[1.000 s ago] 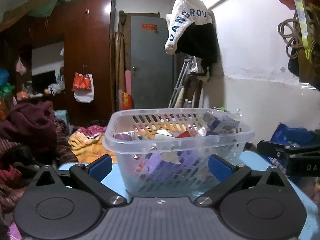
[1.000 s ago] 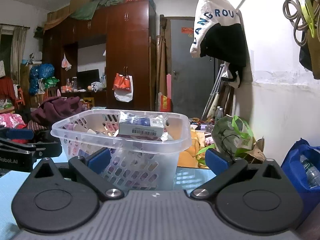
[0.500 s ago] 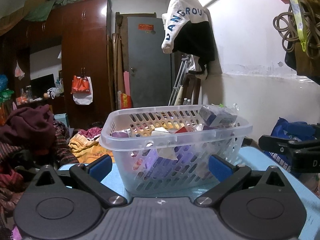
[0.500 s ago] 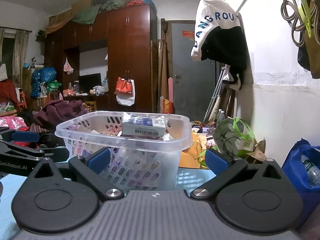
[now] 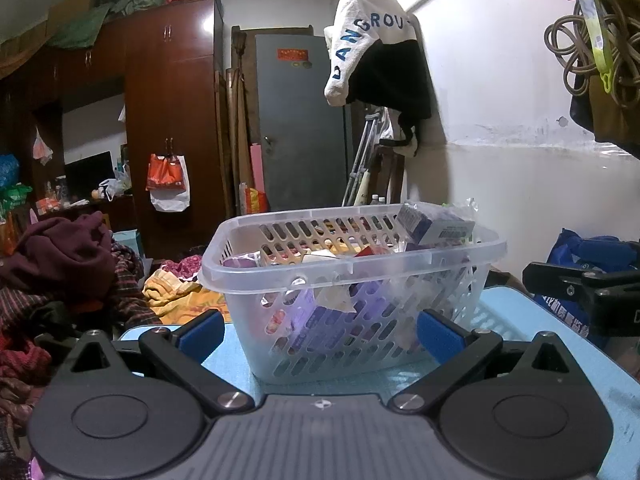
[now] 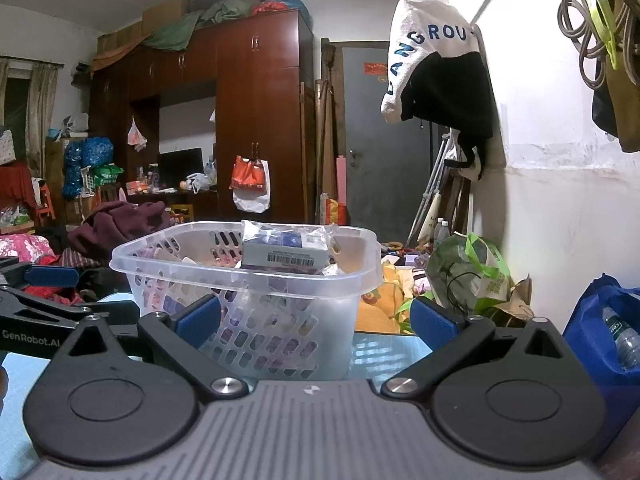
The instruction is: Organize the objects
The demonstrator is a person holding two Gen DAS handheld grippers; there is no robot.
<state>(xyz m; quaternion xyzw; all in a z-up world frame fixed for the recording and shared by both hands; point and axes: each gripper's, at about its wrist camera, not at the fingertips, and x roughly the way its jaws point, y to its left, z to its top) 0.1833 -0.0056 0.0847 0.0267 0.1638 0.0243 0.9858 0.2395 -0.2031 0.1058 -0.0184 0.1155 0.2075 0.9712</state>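
Left wrist view: left gripper (image 5: 318, 326) low over a blue table (image 5: 568, 360), jaws spread wide, holding nothing. Clear slotted plastic basket (image 5: 348, 268) on the table directly ahead, seen between the 2 blue pads, not touched by either. Inside the basket, a heap of small packets and boxes; 1 wrapped box (image 5: 436, 226) with a barcode propped at the far right corner, poking above the rim. Black arm of the right gripper (image 5: 580, 292) just right of the basket, apart from it. Behind the basket, piled clothes, a dark wardrobe, a grey door.

Right wrist view: right gripper (image 6: 314, 316) also low, jaws released and wide, empty. Same basket (image 6: 248, 276) ahead and slightly left, resting on the table (image 6: 380, 350); left pad overlapping the basket's near wall in the picture, actual contact impossible to tell. Barcode box (image 6: 286, 250) on top of the contents, near the basket's centre. Left gripper (image 6: 44, 312) at the basket's left side, open. Right of the basket, a green-handled bag and a blue bag beyond the table edge.

Judged step: sorting seemingly near finished, nothing loose visible on the table beside the basket. Likely next: either close in on both basket sides for a 2-handed lift, keeping it level to avoid tipping the top box, or withdraw.
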